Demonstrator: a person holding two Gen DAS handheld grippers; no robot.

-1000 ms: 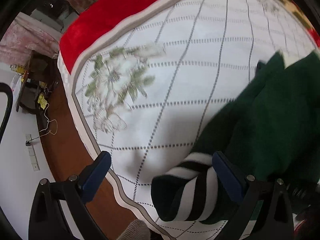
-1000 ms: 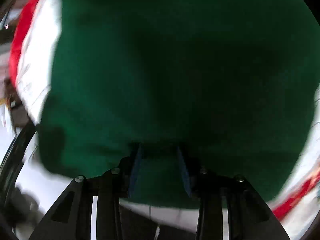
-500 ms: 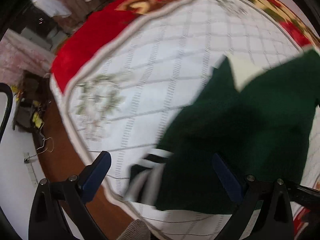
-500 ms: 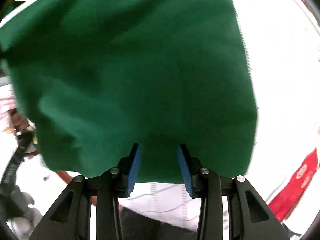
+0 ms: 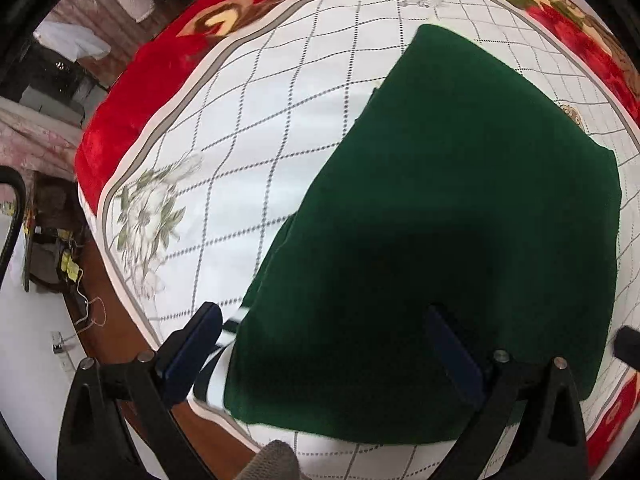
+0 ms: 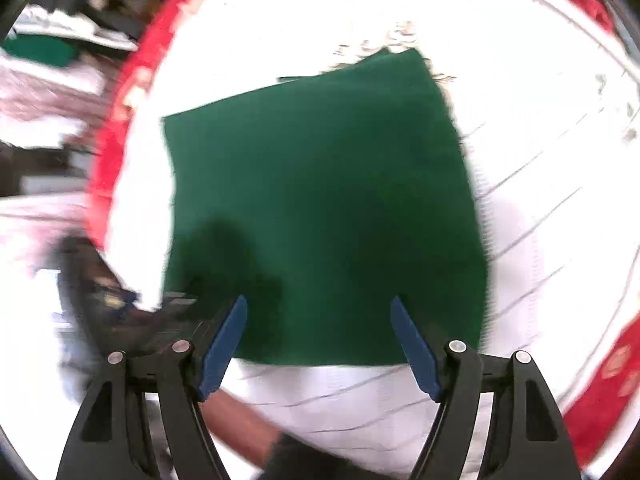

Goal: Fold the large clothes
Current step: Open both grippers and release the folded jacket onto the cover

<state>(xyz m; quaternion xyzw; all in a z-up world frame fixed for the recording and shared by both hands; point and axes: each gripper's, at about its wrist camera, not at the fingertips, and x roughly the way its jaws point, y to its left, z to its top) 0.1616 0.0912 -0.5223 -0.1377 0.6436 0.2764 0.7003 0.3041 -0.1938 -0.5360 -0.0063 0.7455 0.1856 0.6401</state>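
A dark green garment lies folded flat on the white checked bedspread; a black-and-white striped cuff pokes out at its near left corner. My left gripper hovers above the garment's near edge, open, with nothing between its blue pads. In the right wrist view the same green garment lies as a rough rectangle. My right gripper is above its near edge with jaws opening, and the cloth has dropped free of them.
A red floral blanket frames the bedspread. Left of the bed are wooden floor, cables and furniture. A dark gripper part shows at the right edge. The other gripper appears blurred at lower left.
My right gripper let go of the green cloth, opened and rose. The garment now lies flat over the striped cuff. The left gripper shifted over the garment, still open.
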